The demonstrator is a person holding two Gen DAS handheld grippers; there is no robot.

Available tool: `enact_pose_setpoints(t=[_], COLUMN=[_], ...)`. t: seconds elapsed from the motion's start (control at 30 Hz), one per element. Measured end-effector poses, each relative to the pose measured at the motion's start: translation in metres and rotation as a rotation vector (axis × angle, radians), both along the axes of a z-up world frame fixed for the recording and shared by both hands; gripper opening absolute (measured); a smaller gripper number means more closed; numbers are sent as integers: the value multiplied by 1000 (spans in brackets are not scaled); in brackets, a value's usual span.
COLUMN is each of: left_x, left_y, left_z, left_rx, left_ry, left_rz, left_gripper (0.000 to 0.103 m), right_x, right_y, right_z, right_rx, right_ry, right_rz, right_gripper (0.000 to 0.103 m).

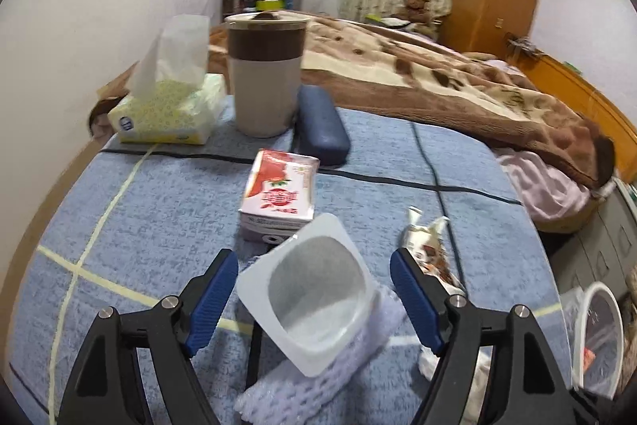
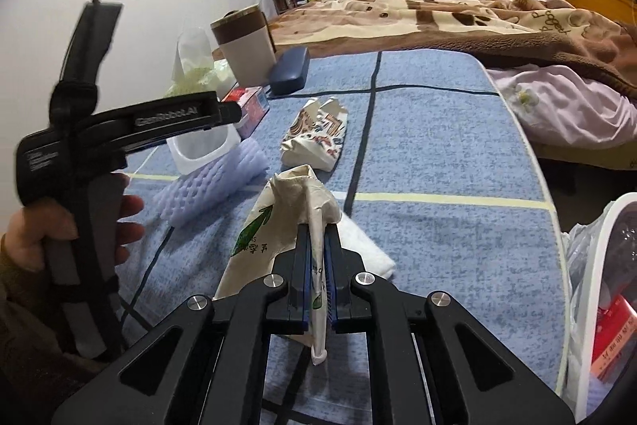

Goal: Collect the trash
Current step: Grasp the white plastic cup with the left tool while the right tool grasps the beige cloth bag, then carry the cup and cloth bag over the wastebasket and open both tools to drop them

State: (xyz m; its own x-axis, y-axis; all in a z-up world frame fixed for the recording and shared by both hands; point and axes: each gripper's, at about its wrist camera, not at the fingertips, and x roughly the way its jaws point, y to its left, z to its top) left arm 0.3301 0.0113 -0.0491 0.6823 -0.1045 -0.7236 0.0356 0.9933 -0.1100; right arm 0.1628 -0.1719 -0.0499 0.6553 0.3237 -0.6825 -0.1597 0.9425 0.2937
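The right gripper (image 2: 316, 269) is clamped tight on a crumpled cream wrapper (image 2: 278, 218) with green print, which stands up out of the closed blue pads above the blue cloth (image 2: 438, 154). A white tissue (image 2: 368, 249) lies on the cloth just behind the wrapper.

The left gripper (image 1: 314, 289) is spread wide and holds nothing; a white cup (image 1: 314, 289) sits between its pads (image 1: 215, 289) without touching either. The cup tilts, mouth toward the camera, resting on a white foam net (image 1: 318, 381).

Taking the cup as landmark: just right of it, beside the right pad, lies a torn printed packet (image 1: 428, 245). Just beyond the cup stands a red-and-white carton (image 1: 280, 194). Farther beyond are a dark blue case (image 1: 322, 124), a grey and brown mug (image 1: 266, 74) and a yellow tissue box (image 1: 167, 110). Well to the cup's right, off the cloth's edge, is a white-rimmed bin (image 1: 597, 337) lined with clear plastic.
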Motion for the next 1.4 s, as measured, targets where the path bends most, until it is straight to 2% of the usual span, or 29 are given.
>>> enact_pose_setpoints(t=[0.07,0.3,0.4,0.5,0.77,0.9,1.0,1.4], left_x=[3,15,12,7,-9,-21,-30,-76], left_y=[-3,-6,-1,3,16,15,16,8], left_z=[0,-14,-17,-17,-16,-11,-6,21], left_rx=[29,72,45,54,-11,7,-13,-9], left_ry=[-16,50,60,50,31,7,-3,-72], left_rz=[20,38,43,44,39,34,26,-10], left_gripper=[79,79,78,71,70,70,70,70], right_x=[1,0,0,-2,-4,-7,-9,-26], right_y=[-1,-3,-4,-4,-4,-6,-6,-24], right_z=[-1,-1,-1,0,1,4,5,21], right_rx=[10,12,19,21,21,27,28,46], right_ry=[2,-7,-6,-9,-18,-26,-32,-73], right_rz=[2,6,6,6,3,-5,-8,-59], right_gripper=[6,6,6,6,6,6,6,6])
